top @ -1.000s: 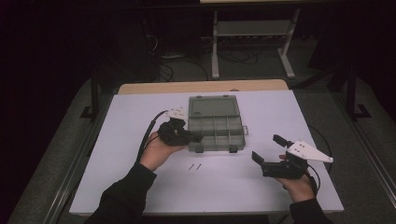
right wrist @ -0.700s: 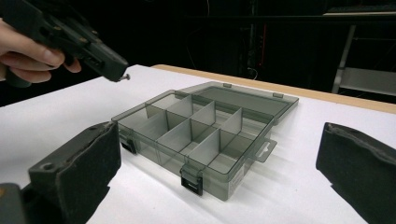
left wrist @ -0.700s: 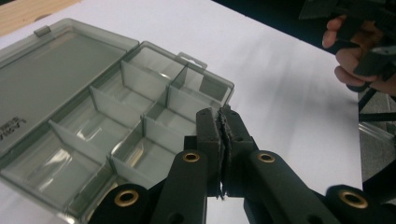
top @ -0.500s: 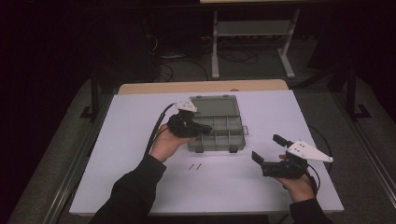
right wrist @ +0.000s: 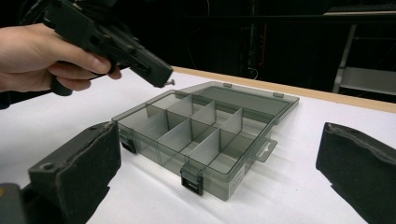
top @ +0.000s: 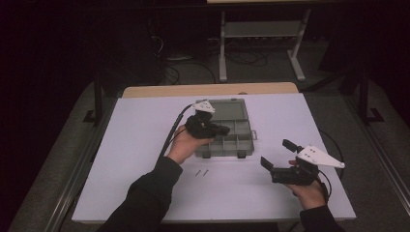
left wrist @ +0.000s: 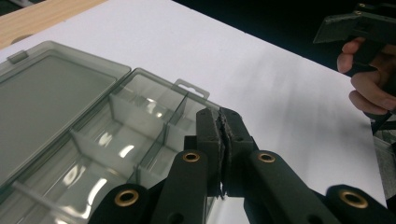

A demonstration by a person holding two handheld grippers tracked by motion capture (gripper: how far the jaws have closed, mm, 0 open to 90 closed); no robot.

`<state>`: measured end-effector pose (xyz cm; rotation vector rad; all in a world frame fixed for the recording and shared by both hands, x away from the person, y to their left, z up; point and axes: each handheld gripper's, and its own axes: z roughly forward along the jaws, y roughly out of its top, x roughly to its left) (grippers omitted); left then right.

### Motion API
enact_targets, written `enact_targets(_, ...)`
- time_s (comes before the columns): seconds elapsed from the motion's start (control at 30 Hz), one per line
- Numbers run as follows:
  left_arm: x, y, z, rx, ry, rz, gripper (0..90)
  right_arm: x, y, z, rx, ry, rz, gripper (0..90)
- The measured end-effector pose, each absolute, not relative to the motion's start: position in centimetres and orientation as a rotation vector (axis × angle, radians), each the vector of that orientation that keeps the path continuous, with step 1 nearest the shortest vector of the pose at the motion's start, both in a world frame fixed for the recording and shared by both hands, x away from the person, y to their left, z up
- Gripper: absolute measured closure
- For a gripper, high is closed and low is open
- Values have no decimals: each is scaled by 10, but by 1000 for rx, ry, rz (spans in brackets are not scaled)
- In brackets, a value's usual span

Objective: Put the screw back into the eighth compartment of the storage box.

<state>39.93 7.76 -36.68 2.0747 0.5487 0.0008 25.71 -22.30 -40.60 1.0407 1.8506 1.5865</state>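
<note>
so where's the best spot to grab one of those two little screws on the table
Probably across its thin shank, coming straight down from above: the screws lie flat on the white table just in front of the compartment box, so open tongs can straddle one sideways.

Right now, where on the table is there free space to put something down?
Free: the white table left of the open organizer box, up to the left edge, and the strip between the box and the right edge. Crowded: the front middle, where two small screws lie, and the left gripper over the box.

Dim room, lit tabletop, soft shadows.
</note>
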Motion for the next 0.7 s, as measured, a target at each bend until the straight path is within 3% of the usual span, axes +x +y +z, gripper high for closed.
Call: enact_targets(0.7,412,25,-392,2140,535,-19,883,257,-223,-406,1038,1853,1590,0)
